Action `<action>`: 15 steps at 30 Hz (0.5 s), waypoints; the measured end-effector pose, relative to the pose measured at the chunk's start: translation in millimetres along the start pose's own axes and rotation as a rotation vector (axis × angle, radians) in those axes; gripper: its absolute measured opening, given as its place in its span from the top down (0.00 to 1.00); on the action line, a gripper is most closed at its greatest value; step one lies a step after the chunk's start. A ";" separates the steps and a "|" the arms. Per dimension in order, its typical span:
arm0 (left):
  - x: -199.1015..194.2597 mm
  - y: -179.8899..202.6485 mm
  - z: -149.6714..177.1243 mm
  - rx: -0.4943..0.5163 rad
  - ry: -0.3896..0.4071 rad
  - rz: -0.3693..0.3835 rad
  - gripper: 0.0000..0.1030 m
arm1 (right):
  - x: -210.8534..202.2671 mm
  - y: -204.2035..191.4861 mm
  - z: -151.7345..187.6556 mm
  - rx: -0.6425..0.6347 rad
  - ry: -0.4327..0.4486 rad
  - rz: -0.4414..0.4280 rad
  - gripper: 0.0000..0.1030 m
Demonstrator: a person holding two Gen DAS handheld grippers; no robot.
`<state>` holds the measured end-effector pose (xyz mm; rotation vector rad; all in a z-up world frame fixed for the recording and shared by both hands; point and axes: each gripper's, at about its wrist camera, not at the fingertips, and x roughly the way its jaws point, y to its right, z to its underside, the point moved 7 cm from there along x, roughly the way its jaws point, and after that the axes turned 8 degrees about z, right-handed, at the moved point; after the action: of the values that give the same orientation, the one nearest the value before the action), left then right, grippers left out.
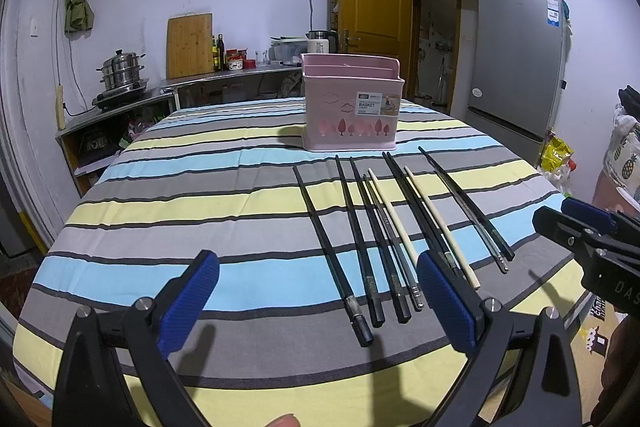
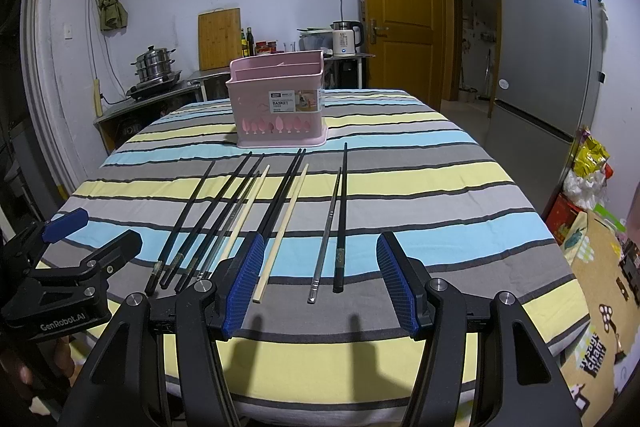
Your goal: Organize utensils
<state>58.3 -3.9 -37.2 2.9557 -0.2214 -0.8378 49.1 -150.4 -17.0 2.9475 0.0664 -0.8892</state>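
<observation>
The left tongs [image 1: 318, 303] are wide open and hold nothing. They hang low over the near edge of the table [image 1: 168, 227], well in front of the pink basket [image 1: 350, 107]. The right tongs [image 2: 320, 283] are wide open too, and empty, just beside the left ones. I think they wait here because the work has not begun, and open jaws are ready to close on a stick. From the right tongs I can see a pale chopstick [image 2: 282, 233], a silver chopstick [image 2: 326, 239] and a black chopstick [image 2: 342, 215] lying between the blue pads [image 2: 244, 283], pointing away toward the basket. More dark chopsticks [image 1: 360, 239] lie in a row in front of the basket, side by side, some touching, with their thick ends near the tongs. That makes the thick ends easy to grab. The basket stands upright farther back in the middle of the table, open at the top, with walls inside that split it into parts. I cannot see anything in it yet. All the chopsticks are on the striped cloth still, so the tidying looks like it is at the very start. The sticks are thin and lie flat, so I guess they could slip or roll when pinched.
</observation>
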 end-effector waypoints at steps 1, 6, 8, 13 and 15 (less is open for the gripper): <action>0.0 0.1 0.0 -0.001 0.000 0.000 0.02 | 4.2 -0.8 0.5 0.000 -0.001 0.000 0.42; -0.5 1.0 -0.4 0.003 0.001 -0.002 0.02 | 4.0 -0.8 0.6 0.001 -0.001 -0.001 0.42; -0.7 0.9 -0.3 0.002 0.000 -0.001 0.02 | 4.1 -0.7 0.6 0.000 -0.001 0.000 0.42; -0.6 1.0 -0.8 0.005 0.000 -0.001 0.02 | 4.1 -0.6 0.7 0.001 -0.002 0.000 0.42; -0.6 1.0 -0.9 0.005 0.001 -0.001 0.02 | 3.8 -0.6 1.1 0.002 -0.002 -0.001 0.42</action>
<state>58.0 -4.8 -36.0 2.9609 -0.2228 -0.8377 51.6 -149.7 -20.0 2.9487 0.0669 -0.8926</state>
